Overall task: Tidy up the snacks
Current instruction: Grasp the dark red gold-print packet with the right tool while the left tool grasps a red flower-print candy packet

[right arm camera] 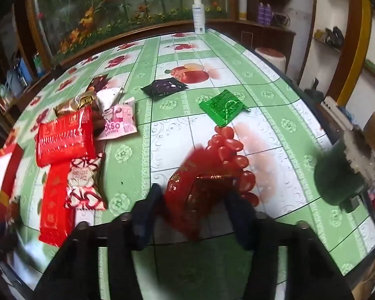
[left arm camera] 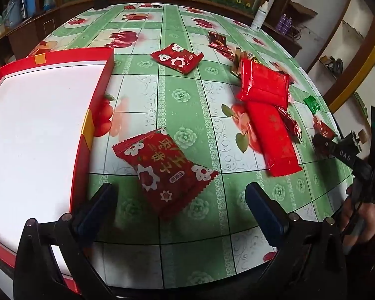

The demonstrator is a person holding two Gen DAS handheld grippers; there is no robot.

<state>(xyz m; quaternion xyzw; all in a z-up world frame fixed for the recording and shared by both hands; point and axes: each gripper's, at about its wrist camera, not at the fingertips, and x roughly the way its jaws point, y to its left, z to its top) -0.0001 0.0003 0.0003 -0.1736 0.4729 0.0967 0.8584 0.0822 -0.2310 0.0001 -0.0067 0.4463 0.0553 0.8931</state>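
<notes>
Glossy plastic snack wrappers (left arm camera: 166, 172); smooth shiny tablecloth (left arm camera: 182, 115); glossy red cardboard box (left arm camera: 97, 92).

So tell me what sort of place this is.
Probably a lived-in home room: a table under a fruit-print oilcloth, cluttered wall shelves, and a flower mural behind a spray bottle.

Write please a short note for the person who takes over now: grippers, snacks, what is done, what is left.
Left hand-held gripper: open, empty, over the red flower-print packet.
Right hand-held gripper: shut on a small red packet.
Red box: at the table's left, no snack visible inside.
Done: nothing boxed yet.
Left: the pile of red packs, the green packet, the black packet and the rest.
</notes>
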